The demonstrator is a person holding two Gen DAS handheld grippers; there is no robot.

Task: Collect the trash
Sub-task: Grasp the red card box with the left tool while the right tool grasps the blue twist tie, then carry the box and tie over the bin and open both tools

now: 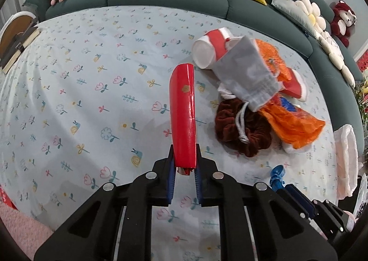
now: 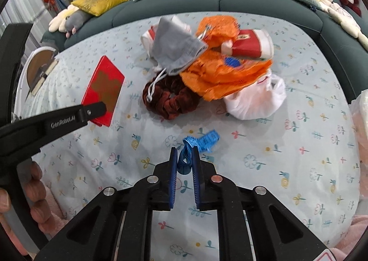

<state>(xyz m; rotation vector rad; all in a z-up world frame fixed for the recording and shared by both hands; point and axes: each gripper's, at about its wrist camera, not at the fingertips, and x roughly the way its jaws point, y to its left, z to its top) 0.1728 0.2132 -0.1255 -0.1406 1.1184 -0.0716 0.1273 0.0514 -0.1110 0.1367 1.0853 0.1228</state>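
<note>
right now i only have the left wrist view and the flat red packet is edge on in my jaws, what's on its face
observer: In the right wrist view the flat red packet shows a broad face with a gold-brown pattern. The left gripper pinches it at one end.
operator: and bottom right of my picture
observer: The right gripper is shut on a blue crinkled strip, looped between its pads with one end sticking out beyond them.
operator: anything i can't see further right
observer: A white plastic bag lies partly under the near edge of the orange plastic bag.
</note>
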